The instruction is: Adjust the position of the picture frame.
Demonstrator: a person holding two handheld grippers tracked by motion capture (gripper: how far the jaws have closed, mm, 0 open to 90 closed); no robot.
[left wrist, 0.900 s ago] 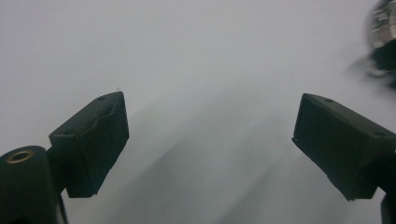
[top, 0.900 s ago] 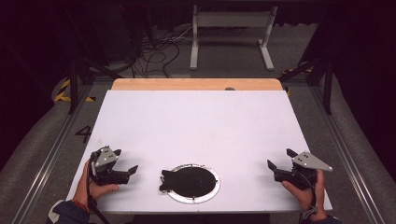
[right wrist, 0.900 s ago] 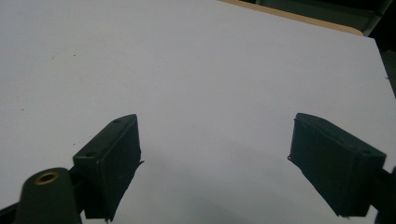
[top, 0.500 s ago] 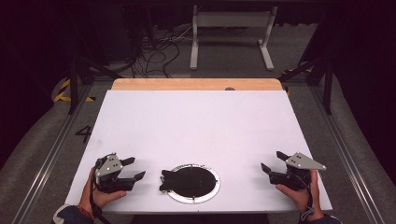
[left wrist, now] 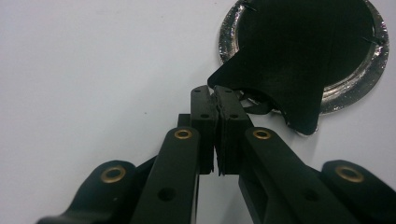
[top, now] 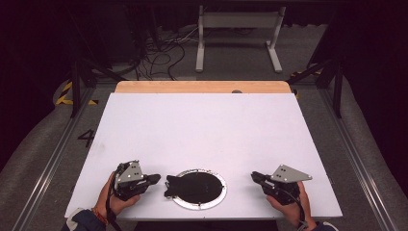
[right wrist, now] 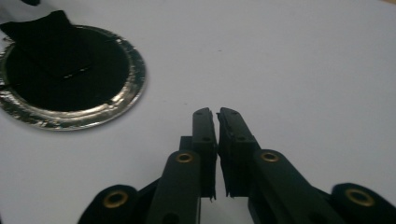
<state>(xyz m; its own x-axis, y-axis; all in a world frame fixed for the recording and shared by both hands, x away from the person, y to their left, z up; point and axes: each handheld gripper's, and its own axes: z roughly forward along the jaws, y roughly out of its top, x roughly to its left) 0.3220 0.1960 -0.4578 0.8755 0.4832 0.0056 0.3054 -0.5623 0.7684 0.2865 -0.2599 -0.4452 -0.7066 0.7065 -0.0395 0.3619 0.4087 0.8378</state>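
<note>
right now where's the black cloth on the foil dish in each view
high view: black cloth at bottom centre, between the left claw and right claw.
left gripper view: cloth at upper right, its corner just past the shut claw tips.
right gripper view: cloth at upper left, well apart from the shut claw.
shared landmark: the silver foil dish rim under the cloth.
</note>
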